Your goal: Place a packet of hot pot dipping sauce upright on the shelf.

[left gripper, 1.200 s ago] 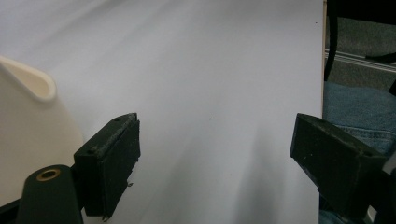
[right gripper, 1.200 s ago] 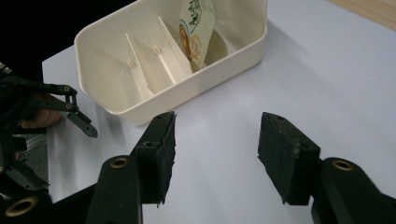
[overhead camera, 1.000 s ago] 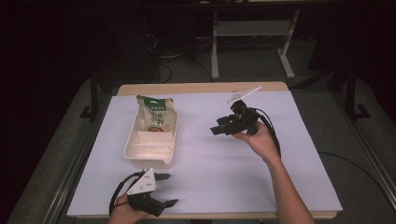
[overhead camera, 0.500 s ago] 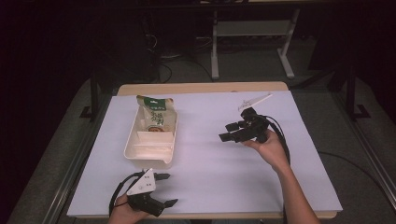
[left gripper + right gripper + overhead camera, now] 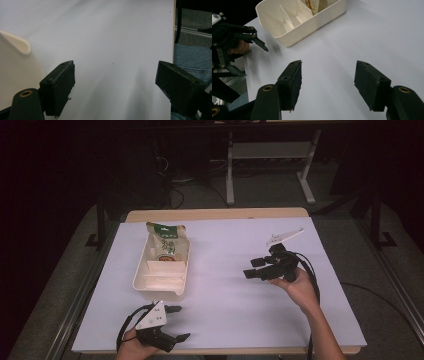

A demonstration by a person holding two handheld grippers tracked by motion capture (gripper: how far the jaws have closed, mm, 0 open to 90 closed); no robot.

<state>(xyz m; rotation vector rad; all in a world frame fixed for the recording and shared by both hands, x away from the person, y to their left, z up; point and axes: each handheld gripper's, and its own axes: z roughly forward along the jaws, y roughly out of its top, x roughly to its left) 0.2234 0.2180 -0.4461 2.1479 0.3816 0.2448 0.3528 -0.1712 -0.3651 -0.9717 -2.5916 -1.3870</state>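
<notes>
White sheeting covers your table (image 5: 225, 320), with dark floor and a metal frame beyond its far edge. Your cream tray (image 5: 145, 282) sits left of centre, and a pouch (image 5: 166, 245) stands in its far end, leaning against the far wall. It has a green band on top and a round picture lower down; the print on it is too small to read.

Your left gripper (image 5: 176, 322) rests at the near edge, just in front of the tray, jaws spread wide with nothing between them. Its own view shows bare sheet between the pads and the tray's corner (image 5: 17, 46) at the left.

Your right gripper (image 5: 254, 268) hovers over the sheet, well to the right of the tray, pointing towards it. Its jaws have just been opening and stand wide apart, empty.

Since a second ago, your right hand has drawn back from near the pouch, rightward and towards you. Your left hand, the tray and the pouch sit as before.
</notes>
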